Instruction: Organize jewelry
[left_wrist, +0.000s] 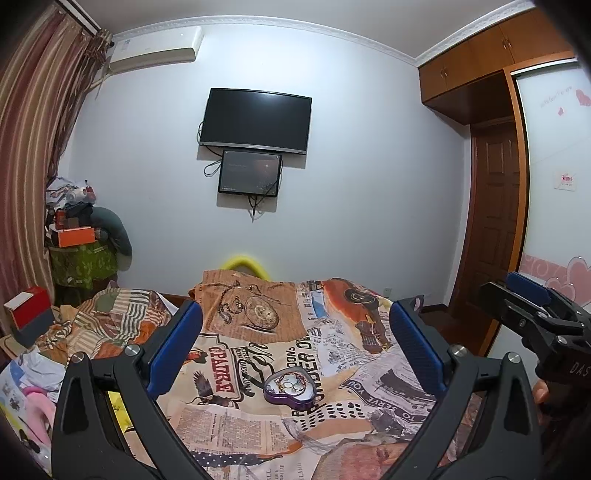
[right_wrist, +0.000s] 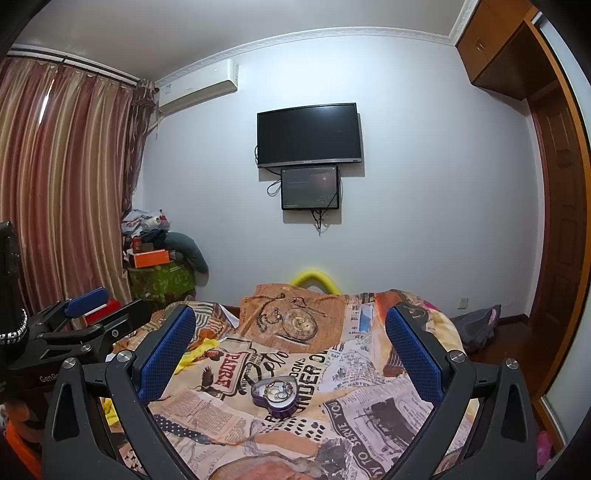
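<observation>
A purple heart-shaped tin (left_wrist: 290, 390) lies open on the patterned bedspread (left_wrist: 258, 424), with chains and rings of jewelry inside. It also shows in the right wrist view (right_wrist: 275, 394). My left gripper (left_wrist: 295, 325) is open and empty, held above the bed with the tin between and beyond its blue pads (left_wrist: 173, 350). My right gripper (right_wrist: 290, 332) is open and empty too, at a similar height; it appears at the right edge of the left wrist view (left_wrist: 532, 306). The left gripper shows at the left of the right wrist view (right_wrist: 85, 314).
A red and white box (left_wrist: 27, 312) sits at the bed's left among crumpled bedding. A cluttered pile with an orange box (left_wrist: 75, 236) stands by the curtain. A TV (left_wrist: 255, 120) hangs on the far wall. A wooden door (left_wrist: 495, 221) is at right.
</observation>
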